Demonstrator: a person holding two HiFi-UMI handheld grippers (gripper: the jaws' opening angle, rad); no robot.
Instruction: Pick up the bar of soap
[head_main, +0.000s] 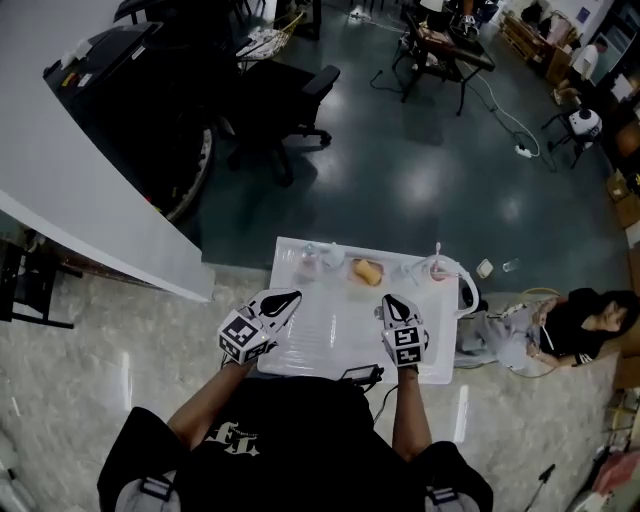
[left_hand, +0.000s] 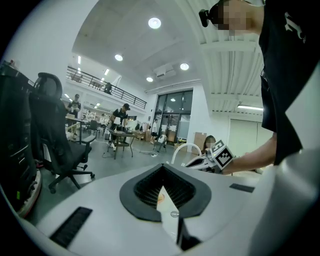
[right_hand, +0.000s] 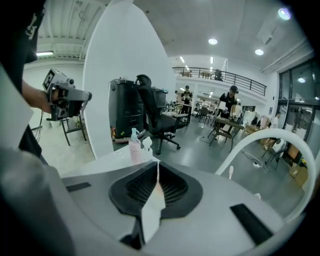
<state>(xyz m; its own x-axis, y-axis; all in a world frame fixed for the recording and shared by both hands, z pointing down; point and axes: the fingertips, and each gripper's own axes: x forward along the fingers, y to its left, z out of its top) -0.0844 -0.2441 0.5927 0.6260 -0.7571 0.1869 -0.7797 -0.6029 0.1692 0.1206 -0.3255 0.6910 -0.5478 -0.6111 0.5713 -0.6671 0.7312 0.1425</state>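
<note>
The bar of soap is a small orange block lying near the far edge of the white table. My left gripper hovers over the table's near left part, its jaws drawn to a point and shut on nothing. My right gripper is over the near right part, also shut and empty, a short way in front of the soap. In the left gripper view the jaws meet, and the right gripper shows beyond them. The right gripper view shows closed jaws and the left gripper at the left.
A pink pump bottle and a clear one stand at the table's far left of the soap. A white curved handle rises at the far right corner. A person sits on the floor to the right. An office chair stands beyond.
</note>
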